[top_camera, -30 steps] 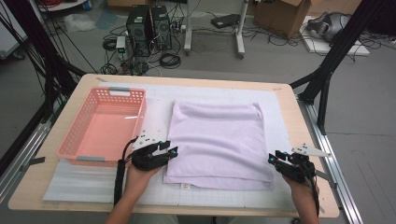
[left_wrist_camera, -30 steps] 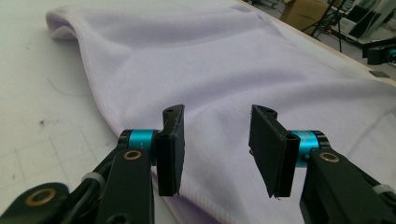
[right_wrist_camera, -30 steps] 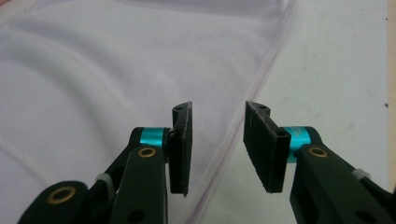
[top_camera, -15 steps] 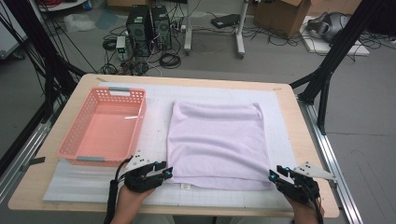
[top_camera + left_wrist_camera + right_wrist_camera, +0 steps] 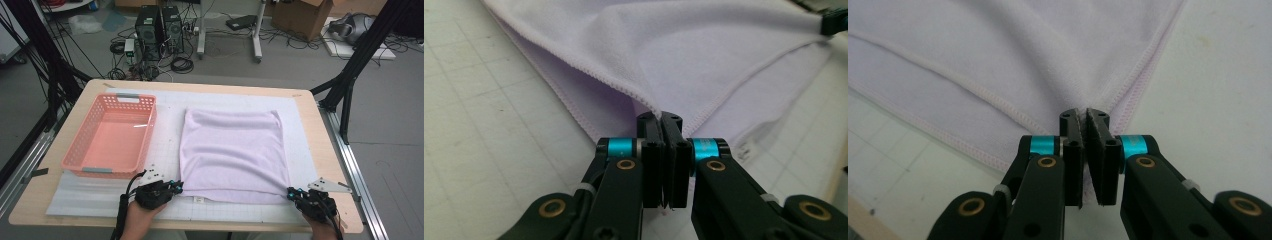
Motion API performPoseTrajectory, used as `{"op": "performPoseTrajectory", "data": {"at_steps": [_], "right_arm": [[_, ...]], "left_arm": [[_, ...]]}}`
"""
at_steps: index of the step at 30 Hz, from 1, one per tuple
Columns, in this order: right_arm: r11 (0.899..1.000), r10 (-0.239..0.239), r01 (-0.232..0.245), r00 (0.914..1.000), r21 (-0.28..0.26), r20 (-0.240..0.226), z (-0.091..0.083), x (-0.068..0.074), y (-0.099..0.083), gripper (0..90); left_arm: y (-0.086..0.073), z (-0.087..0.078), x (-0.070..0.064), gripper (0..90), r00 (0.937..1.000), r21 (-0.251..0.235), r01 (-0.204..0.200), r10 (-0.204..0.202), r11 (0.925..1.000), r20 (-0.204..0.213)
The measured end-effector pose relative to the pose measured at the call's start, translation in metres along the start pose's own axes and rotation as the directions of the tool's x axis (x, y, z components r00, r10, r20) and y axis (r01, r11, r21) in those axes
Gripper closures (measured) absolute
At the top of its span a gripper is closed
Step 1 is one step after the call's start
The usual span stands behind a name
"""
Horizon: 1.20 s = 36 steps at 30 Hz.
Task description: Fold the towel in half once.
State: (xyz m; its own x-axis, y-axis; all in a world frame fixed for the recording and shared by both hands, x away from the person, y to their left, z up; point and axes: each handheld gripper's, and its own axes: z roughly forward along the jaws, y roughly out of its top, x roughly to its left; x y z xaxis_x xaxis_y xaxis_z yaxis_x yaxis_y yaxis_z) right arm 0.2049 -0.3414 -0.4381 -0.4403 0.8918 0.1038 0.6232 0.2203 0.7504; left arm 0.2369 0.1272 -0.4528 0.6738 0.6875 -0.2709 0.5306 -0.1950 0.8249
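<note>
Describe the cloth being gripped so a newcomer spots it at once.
On the white mat covering the wooden table, right of the pink basket, lies the folded lilac towel. It alone is soft fabric, its near corners pinched by both claws.

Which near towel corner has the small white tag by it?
The corner held by the left gripper of the lilac towel: white tag lies beside it.

We see towel (image 5: 234, 150): soft matt lilac cloth, stitched hems | basket (image 5: 111, 136): glossy pink plastic lattice | surface (image 5: 305, 97): pale wood edge under a matt white gridded mat (image 5: 85, 197) | left hand-held gripper (image 5: 663, 120): matt black plastic, brass rivets, shiny teal metal collars.
</note>
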Motion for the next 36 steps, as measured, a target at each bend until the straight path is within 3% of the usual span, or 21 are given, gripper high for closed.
{"op": "performPoseTrajectory", "data": {"at_steps": [6, 10, 14, 16, 17, 18, 22, 24, 29, 31, 34, 35, 36], "right_arm": [[1.000, 0.008, -0.008, 0.9998, -0.014, -0.020, -0.011, 0.002, 0.003, 84.9], [1.000, 0.008, -0.008, 0.9996, 0.024, -0.027, -0.015, 0.003, 0.001, 85.0], [0.998, -0.003, 0.004, 1.0000, 0.061, -0.008, -0.013, 0.004, -0.002, 83.4], [0.996, -0.009, 0.008, 0.9999, 0.091, 0.009, -0.011, 0.004, -0.002, 75.2], [0.996, 0.001, -0.003, 0.9998, 0.088, 0.019, -0.012, 0.003, -0.002, 69.6], [0.997, 0.008, -0.009, 0.9998, 0.079, 0.019, -0.014, 0.002, -0.002, 66.7], [0.999, 0.047, -0.047, 0.9989, -0.022, 0.008, -0.024, -0.002, 0.001, 63.2], [0.998, 0.053, -0.053, 0.9984, -0.016, 0.021, -0.020, -0.002, 0.001, 61.9], [0.997, 0.059, -0.061, 0.9976, 0.045, 0.035, 0.002, -0.002, -0.002, 57.7], [0.998, 0.042, -0.045, 0.9974, 0.054, 0.059, 0.005, 0.000, -0.003, 63.3], [0.994, 0.087, -0.091, 0.9948, 0.064, 0.052, 0.001, -0.004, -0.003, 78.5], [0.993, 0.100, -0.102, 0.9943, 0.066, 0.038, 0.000, -0.006, -0.004, 83.5], [0.993, 0.098, -0.100, 0.9947, 0.066, 0.031, 0.000, -0.006, -0.005, 84.6]], "left_arm": [[0.001, -0.018, 0.002, 87.7, 0.9959, -0.042, 0.070, -0.067, 0.9967, 0.061], [-0.004, -0.022, 0.002, 87.6, 0.9949, -0.019, 0.075, -0.073, 0.9970, 0.070], [-0.008, -0.016, -0.003, 86.9, 0.9976, 0.023, 0.051, -0.052, 0.9984, 0.045], [-0.007, -0.016, -0.004, 82.9, 0.9983, 0.032, 0.047, -0.048, 0.9984, 0.032], [-0.006, -0.016, -0.005, 71.4, 0.9985, 0.025, 0.052, -0.052, 0.9984, 0.016], [-0.005, -0.018, -0.005, 65.6, 0.9988, 0.014, 0.049, -0.049, 0.9987, -0.003], [0.000, -0.024, -0.003, 55.7, 0.9987, -0.039, 0.030, -0.032, 0.9988, -0.039], [0.001, -0.022, -0.002, 52.3, 0.9980, -0.044, 0.033, -0.035, 0.9985, -0.052], [0.002, -0.008, 0.003, 50.2, 0.9963, -0.001, 0.054, -0.054, 0.9985, -0.066], [0.002, -0.001, 0.004, 49.9, 0.9962, 0.055, 0.069, -0.066, 0.9961, -0.057], [-0.002, 0.001, -0.002, 54.4, 0.9969, 0.062, 0.020, -0.015, 0.9979, -0.078], [-0.003, 0.000, -0.004, 67.9, 0.9967, 0.068, 0.003, 0.003, 0.9977, -0.081], [-0.004, 0.000, -0.003, 75.5, 0.9975, 0.079, 0.004, 0.002, 0.9969, -0.071]]}}
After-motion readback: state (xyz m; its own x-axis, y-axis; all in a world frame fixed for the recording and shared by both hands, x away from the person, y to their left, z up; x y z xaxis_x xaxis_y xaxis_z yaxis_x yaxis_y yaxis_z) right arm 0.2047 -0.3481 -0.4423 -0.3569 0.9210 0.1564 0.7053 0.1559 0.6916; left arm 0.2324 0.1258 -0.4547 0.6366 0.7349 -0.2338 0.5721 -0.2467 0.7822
